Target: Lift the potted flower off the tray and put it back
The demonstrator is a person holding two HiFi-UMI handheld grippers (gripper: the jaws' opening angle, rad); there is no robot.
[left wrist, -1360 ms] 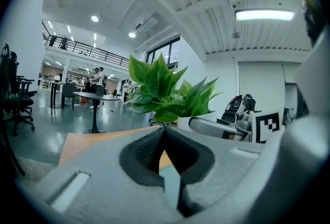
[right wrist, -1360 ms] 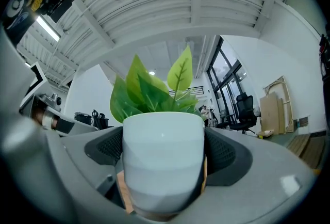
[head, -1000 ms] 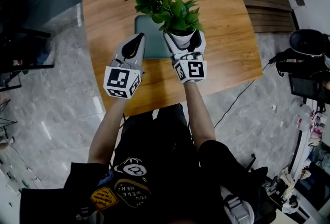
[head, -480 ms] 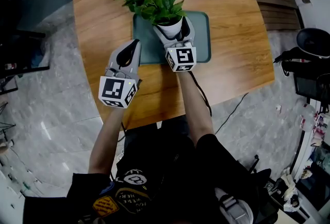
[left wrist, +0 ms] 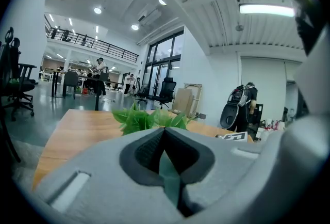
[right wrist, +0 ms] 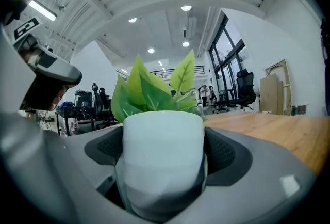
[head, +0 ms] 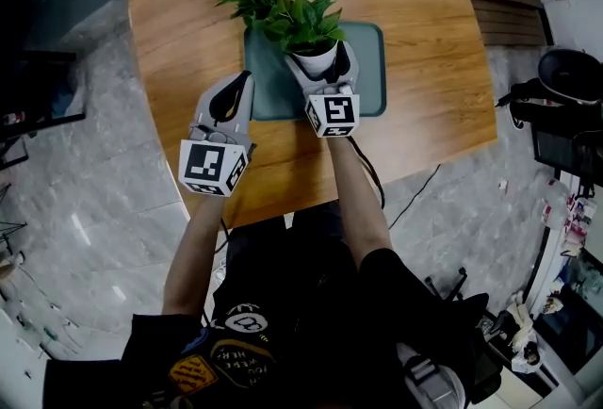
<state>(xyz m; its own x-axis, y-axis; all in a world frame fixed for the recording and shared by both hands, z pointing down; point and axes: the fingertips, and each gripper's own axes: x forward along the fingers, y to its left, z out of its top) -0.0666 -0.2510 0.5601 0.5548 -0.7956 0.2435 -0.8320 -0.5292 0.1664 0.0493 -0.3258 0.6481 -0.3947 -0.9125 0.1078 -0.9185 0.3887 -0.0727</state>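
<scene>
Right tool (head: 318, 64): jaws wide apart, pads clamped on both sides of the white pot of the potted flower (head: 294, 9). Solid grip, pot upright, leaves fanning far-left above the rim.

Pot sits over the left half of the green tray (head: 367, 68), toward its near edge. Can't tell whether the base is touching the tray or just above it; no view shows the underside.

Tray lies flat on the wooden bench (head: 424, 2), roughly centred, its right half bare.

Left tool (head: 244, 82): jaws closed together at the tips, holding nothing. Only a sliver of tray green shows through the slot behind the pads. It's just left of the right tool, tips at the tray's left edge, apart from the pot, pointing to the far side.

Both marker cubes face the person, over the near bench edge.
</scene>
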